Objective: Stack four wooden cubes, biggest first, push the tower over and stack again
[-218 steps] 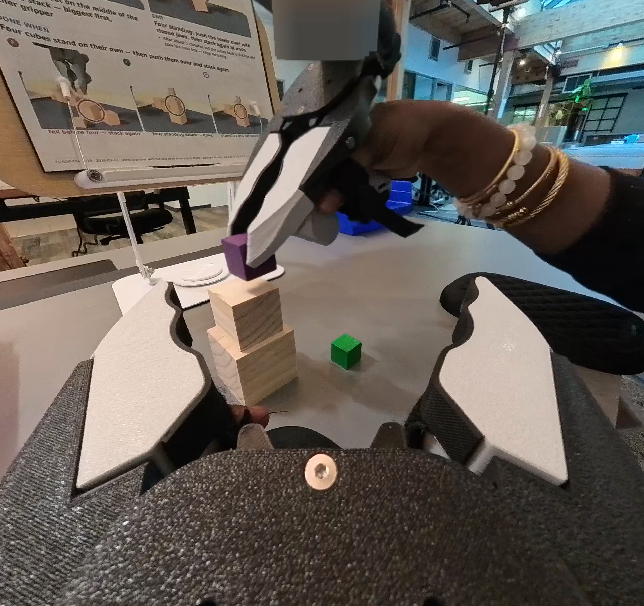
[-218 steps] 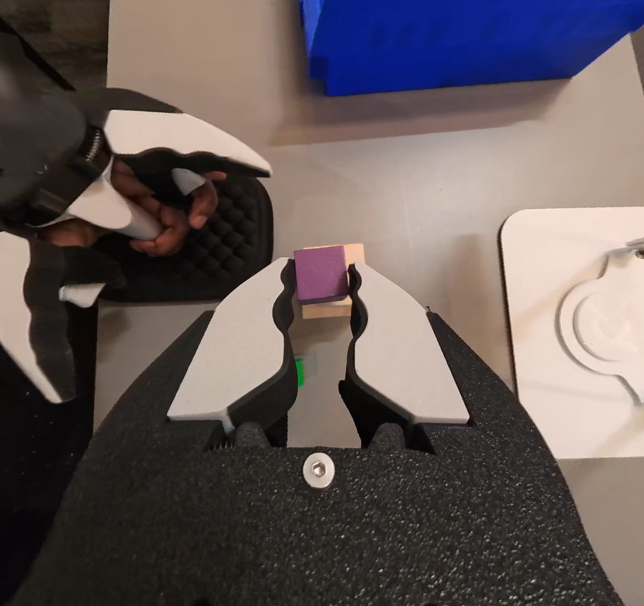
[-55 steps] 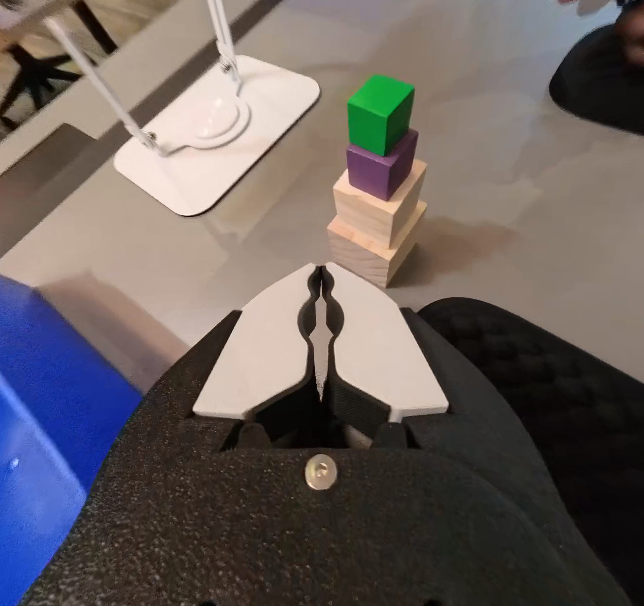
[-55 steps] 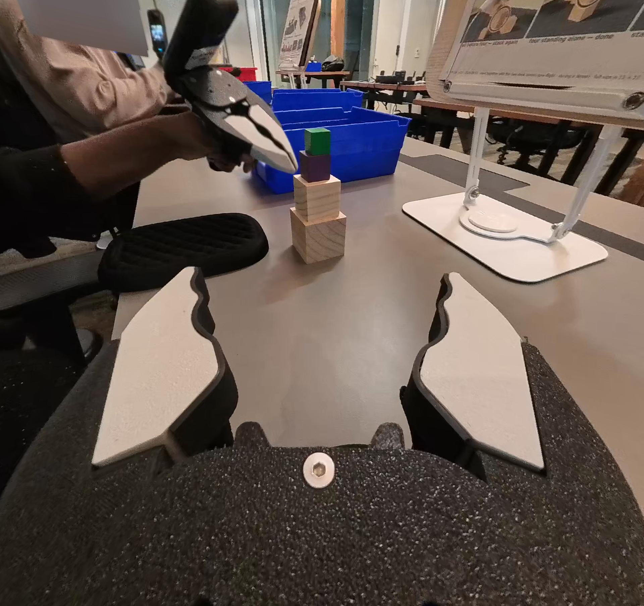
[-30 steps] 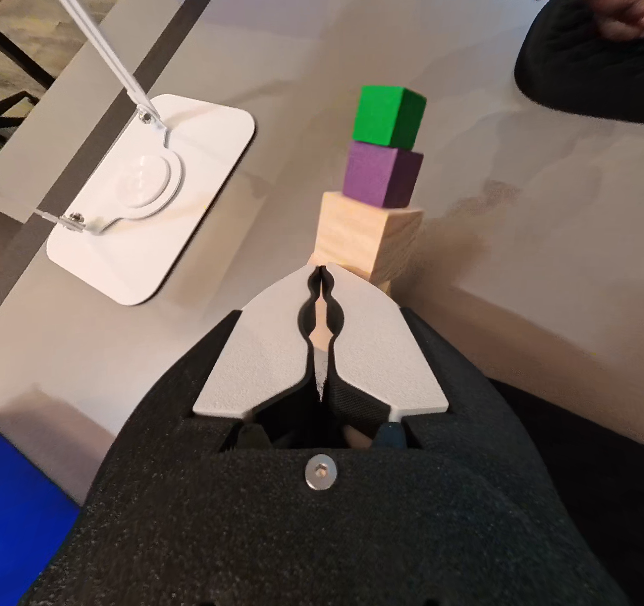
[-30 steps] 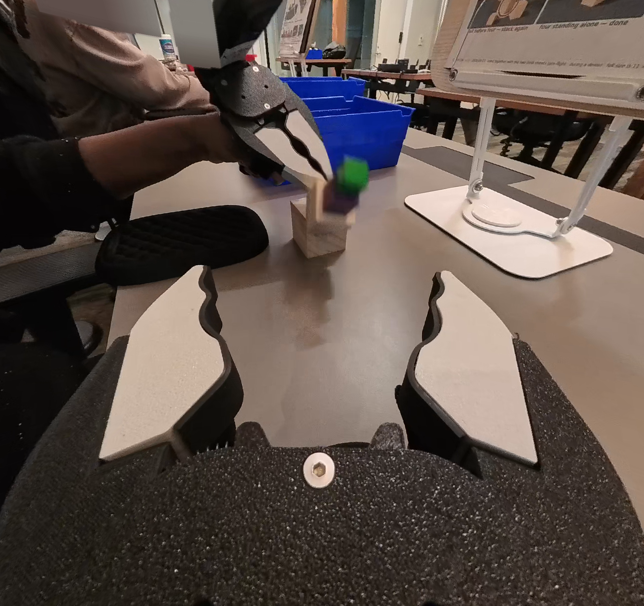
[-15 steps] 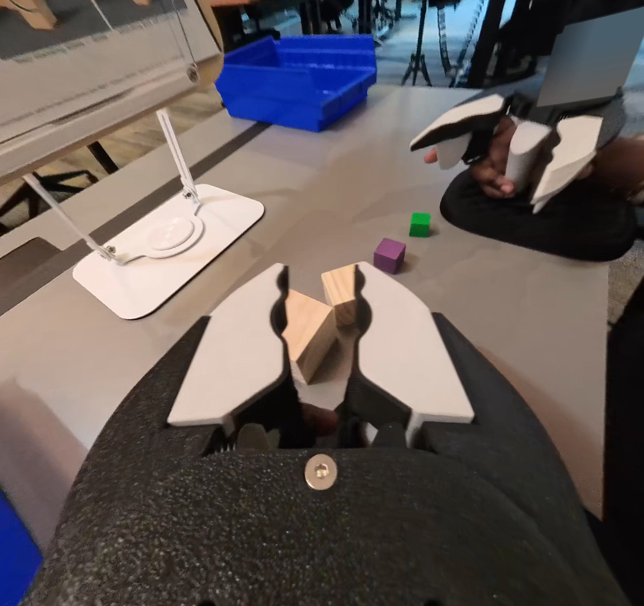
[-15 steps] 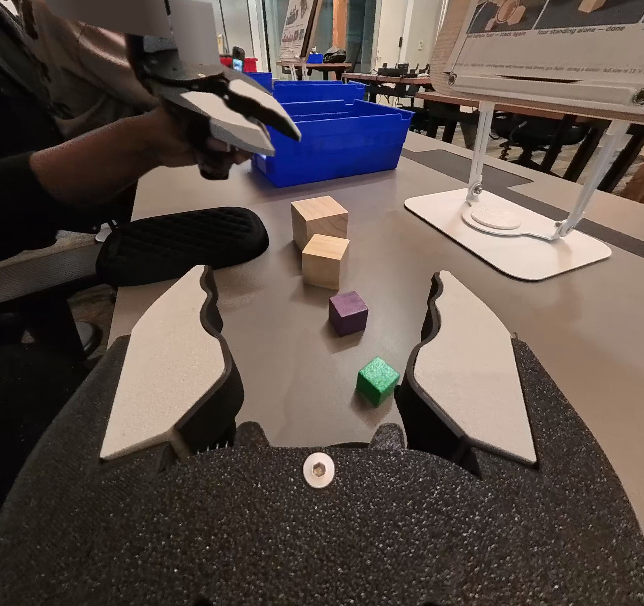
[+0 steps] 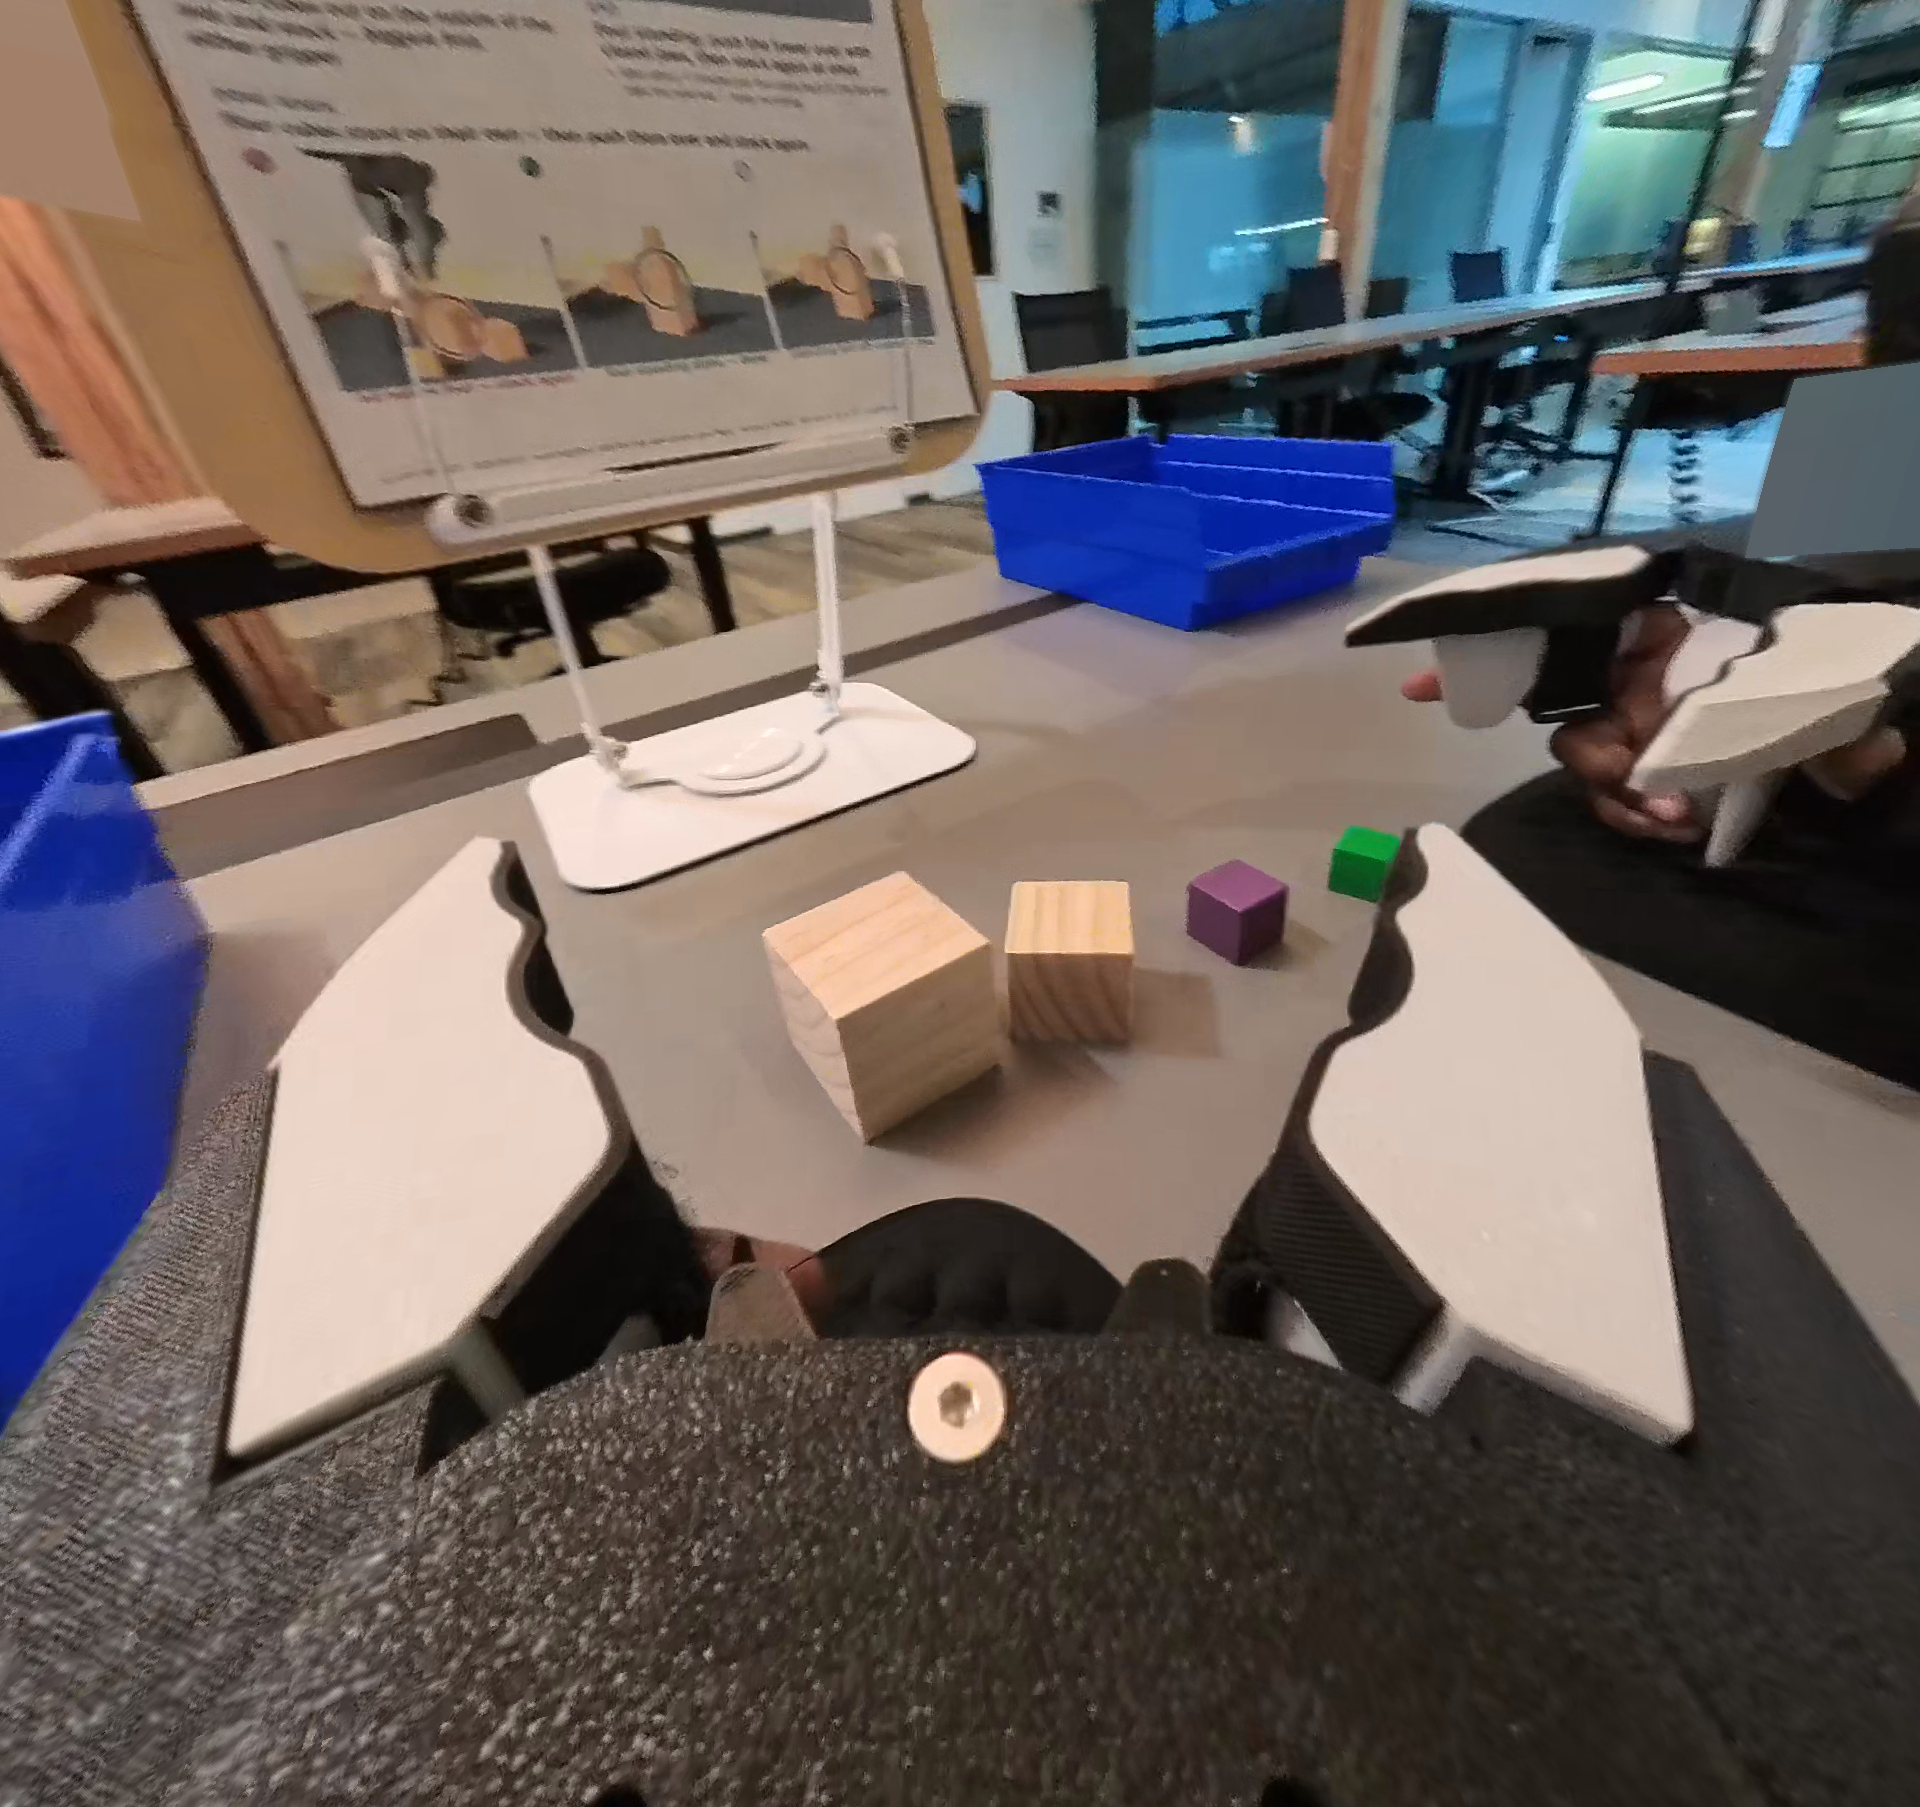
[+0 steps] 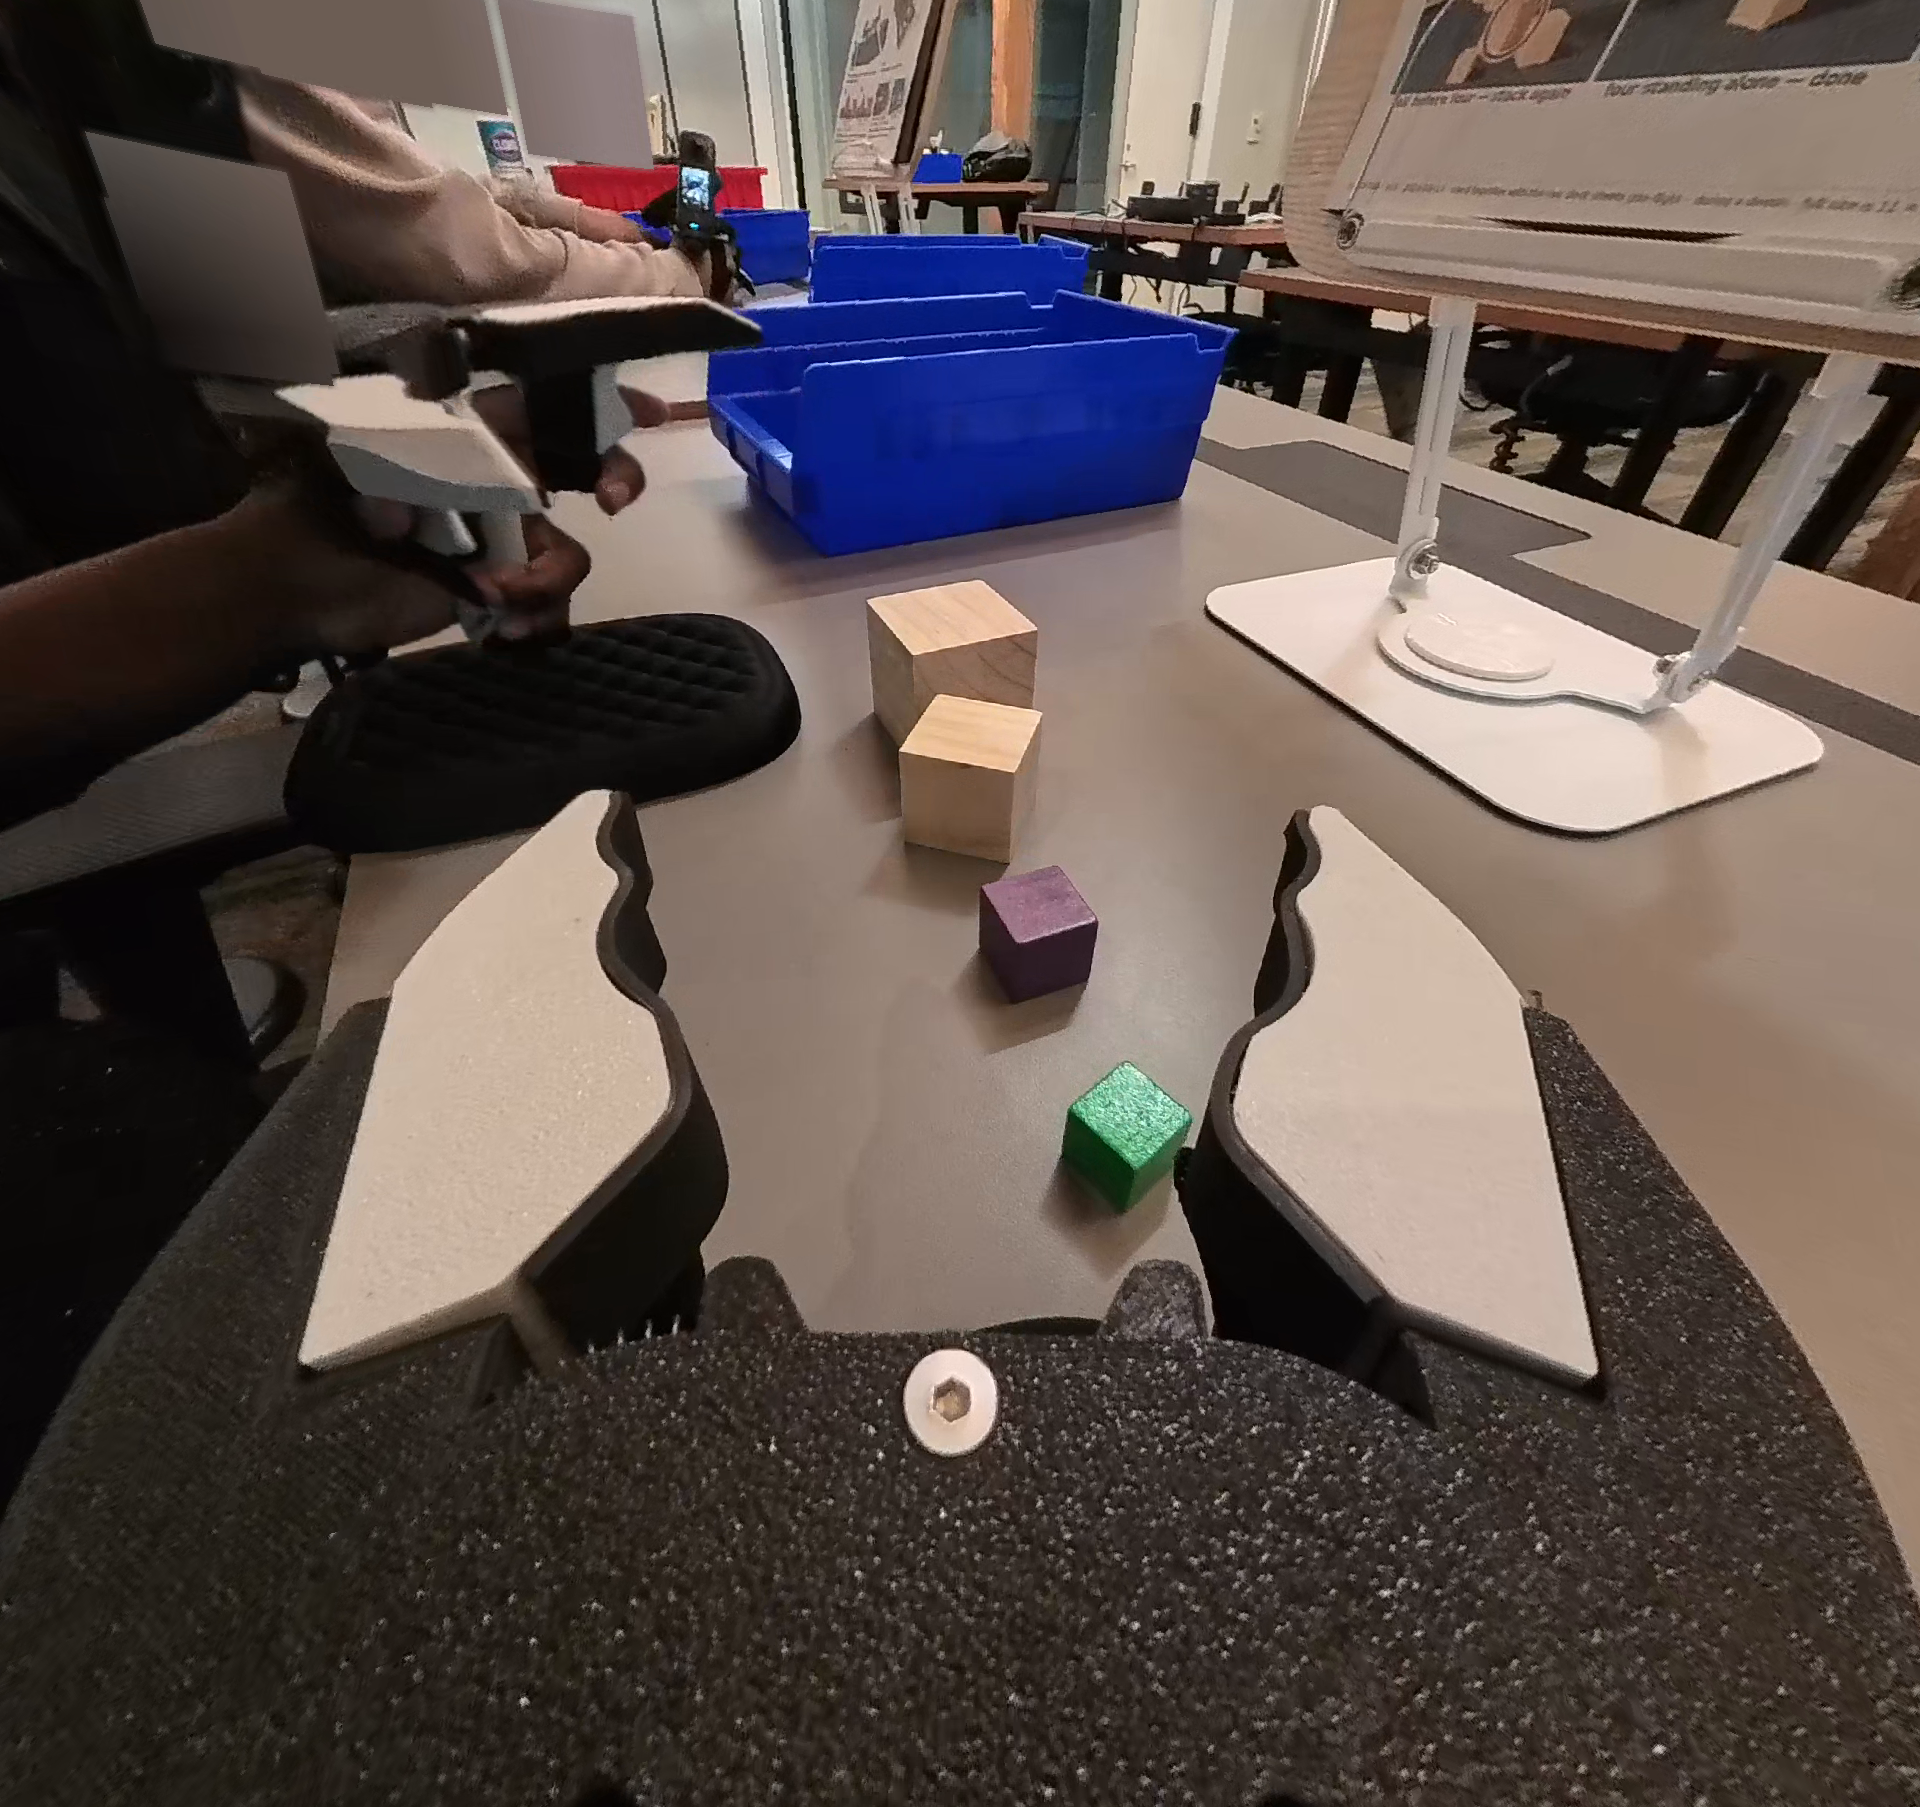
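Note:
Several cubes lie in a row on the grey table [image 9: 1091,760]: a large wooden cube [image 9: 883,1004], a smaller wooden cube [image 9: 1070,957], a purple cube [image 9: 1236,910] and a green cube [image 9: 1363,862]. My left gripper [image 9: 961,884] is wide open and empty, above the table in front of the large cube. My right gripper [image 10: 956,822] is wide open and empty; the green cube [image 10: 1127,1132] lies between its fingers by the right one, not gripped, with the purple cube [image 10: 1037,931] and the wooden cubes [image 10: 968,775] [image 10: 951,645] beyond. Each gripper shows in the other view [image 9: 1642,677] [image 10: 499,438].
A white stand base [image 9: 748,791] carries an instruction board [image 9: 551,199]. Blue bins stand at the back [image 9: 1184,526] and at the left edge [image 9: 73,978]. Black padded rests lie by each hand [image 10: 540,708] [image 9: 1704,884]. Another person's sleeve [image 10: 447,219] is behind.
My shut left gripper pushed the four-cube stack over; the cubes now lie scattered in a row. The left gripper then drew back, levelled out and opened wide. The right gripper stayed open and still.

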Demonstrator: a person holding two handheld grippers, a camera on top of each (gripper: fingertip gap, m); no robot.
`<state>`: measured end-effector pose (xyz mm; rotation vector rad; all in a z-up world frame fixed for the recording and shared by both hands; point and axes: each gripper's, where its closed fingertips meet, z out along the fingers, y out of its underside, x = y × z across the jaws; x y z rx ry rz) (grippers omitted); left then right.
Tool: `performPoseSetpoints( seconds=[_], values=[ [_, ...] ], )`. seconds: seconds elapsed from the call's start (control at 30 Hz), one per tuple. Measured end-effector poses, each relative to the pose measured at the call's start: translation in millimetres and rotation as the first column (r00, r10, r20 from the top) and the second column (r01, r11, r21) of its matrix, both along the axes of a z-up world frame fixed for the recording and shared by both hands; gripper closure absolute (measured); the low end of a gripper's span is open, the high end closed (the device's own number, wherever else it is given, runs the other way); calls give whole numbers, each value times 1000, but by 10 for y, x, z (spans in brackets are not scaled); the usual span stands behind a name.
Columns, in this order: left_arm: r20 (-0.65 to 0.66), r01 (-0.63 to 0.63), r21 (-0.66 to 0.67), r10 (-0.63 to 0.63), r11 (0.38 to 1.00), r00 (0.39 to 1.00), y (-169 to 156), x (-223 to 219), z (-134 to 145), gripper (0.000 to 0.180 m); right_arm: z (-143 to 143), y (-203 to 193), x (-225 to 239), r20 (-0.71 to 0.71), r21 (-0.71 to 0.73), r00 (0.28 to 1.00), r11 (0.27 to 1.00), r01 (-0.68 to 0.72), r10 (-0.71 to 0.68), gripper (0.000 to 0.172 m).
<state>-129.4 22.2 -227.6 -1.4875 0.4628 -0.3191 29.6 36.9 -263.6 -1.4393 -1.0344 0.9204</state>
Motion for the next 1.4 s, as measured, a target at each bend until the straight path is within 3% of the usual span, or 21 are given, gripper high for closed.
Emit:
performPoseSetpoints(
  seconds=[0.17,0.33,0.67,0.83,1.0,1.13,1.33,1.4],
  values=[
    [78,-144,-7,144,990,986,-16,-178,-41,34,-12,6,-6,9,-4,1000,1000,3,-3,59],
    [68,-298,83,293,951,954,-84,-310,41,35,-12,13,-3,7,-8,1000,1000,7,-7,60],
    [77,-311,124,304,942,950,-115,-333,27,35,-44,35,-32,35,-55,999,998,-5,7,59],
    [75,-299,128,291,946,954,-124,-318,23,35,170,43,-191,161,-84,980,991,-108,120,91],
    [62,-290,131,284,948,957,-125,-295,15,35,247,191,-717,484,-116,837,967,-226,253,97],
    [52,-286,124,282,950,958,-117,-283,-2,35,-9,356,-1225,665,-182,674,945,-272,322,105],
    [46,-280,100,277,955,960,-92,-277,-33,35,-483,539,-1493,857,-242,401,940,-242,324,67],
    [54,-280,93,276,955,960,-90,-286,-35,35,-550,553,-1520,887,-248,336,940,-235,318,67]
  ],
)
